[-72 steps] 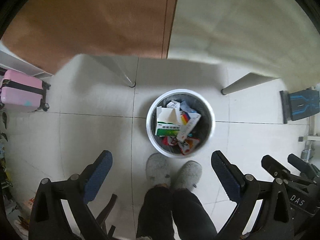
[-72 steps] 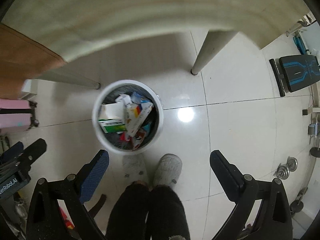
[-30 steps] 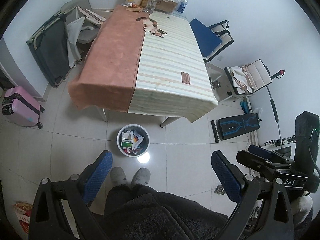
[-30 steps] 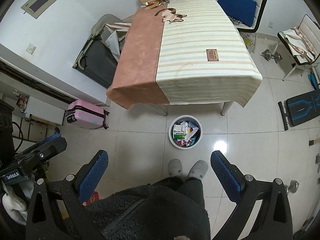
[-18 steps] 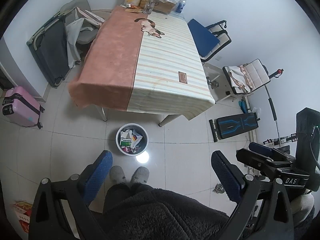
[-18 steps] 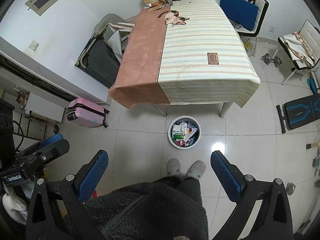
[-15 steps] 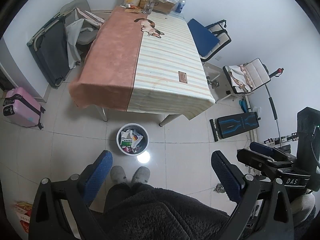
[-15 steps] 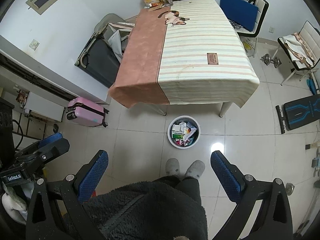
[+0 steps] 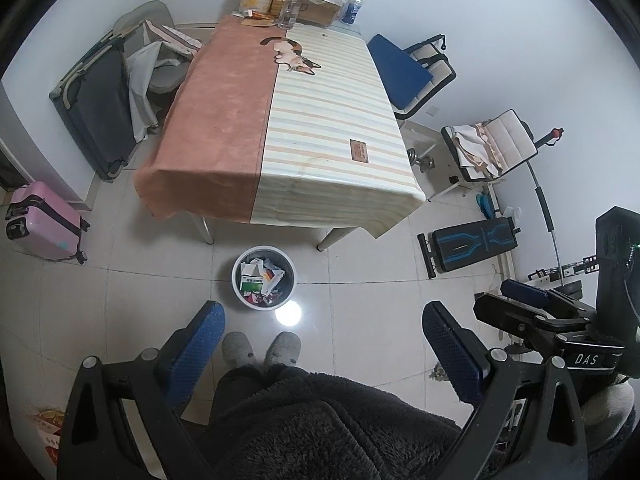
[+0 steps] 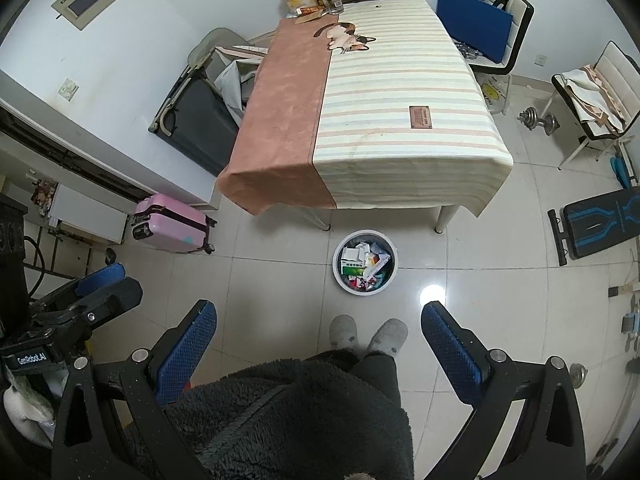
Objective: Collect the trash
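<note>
A round white trash bin (image 9: 235,280) (image 10: 337,276) stands on the tiled floor in front of the table, filled with cartons and wrappers (image 9: 260,278) (image 10: 362,266). Both grippers are held high above the floor, looking down. My left gripper (image 9: 322,336) is open with nothing between its blue pads. My right gripper (image 10: 318,334) is open and empty too. Each gripper appears at the edge of the other's view. The person's grey slippers (image 9: 260,350) stand just short of the bin.
A table (image 9: 288,128) with a pink and striped cloth carries bottles, a box and snack bags at its far end. Around it are a pink suitcase (image 9: 38,222), a folded cot, chairs, a weight bench (image 9: 472,244) and dumbbells (image 10: 538,118).
Both grippers have risen from close above the bin to high over the room, so the table top and whole floor show now. In the last second the view barely shifts.
</note>
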Tool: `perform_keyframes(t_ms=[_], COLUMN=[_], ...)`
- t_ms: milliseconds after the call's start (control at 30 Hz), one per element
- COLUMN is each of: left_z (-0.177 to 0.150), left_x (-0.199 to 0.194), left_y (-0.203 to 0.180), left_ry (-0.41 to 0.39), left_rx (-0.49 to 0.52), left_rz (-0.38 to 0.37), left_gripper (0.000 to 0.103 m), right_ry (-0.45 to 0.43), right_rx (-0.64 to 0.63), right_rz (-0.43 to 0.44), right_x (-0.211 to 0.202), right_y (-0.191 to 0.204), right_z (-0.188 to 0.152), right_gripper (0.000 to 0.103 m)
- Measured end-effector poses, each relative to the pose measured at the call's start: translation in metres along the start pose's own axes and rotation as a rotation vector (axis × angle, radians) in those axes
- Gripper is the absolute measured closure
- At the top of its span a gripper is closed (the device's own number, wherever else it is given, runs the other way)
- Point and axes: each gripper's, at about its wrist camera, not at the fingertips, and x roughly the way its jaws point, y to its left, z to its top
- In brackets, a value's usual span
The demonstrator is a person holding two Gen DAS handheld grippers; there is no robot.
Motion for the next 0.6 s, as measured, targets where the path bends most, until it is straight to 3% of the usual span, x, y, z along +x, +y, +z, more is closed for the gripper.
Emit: perform_keyframes(t_ms=[600], left_z=[-0.0004], left_x=[-0.0016], left_y=[-0.0014], left_ry=[-0.005], left_rx=[0.0], left_rz=[-0.02], left_gripper=[0.002], right_ry=[-0.002], right_rx=[0.004], right_rz=[-0.003], right_x=[-0.0046], right_y=[-0.0052], right_z=[0.0021], right_gripper=[0.0])
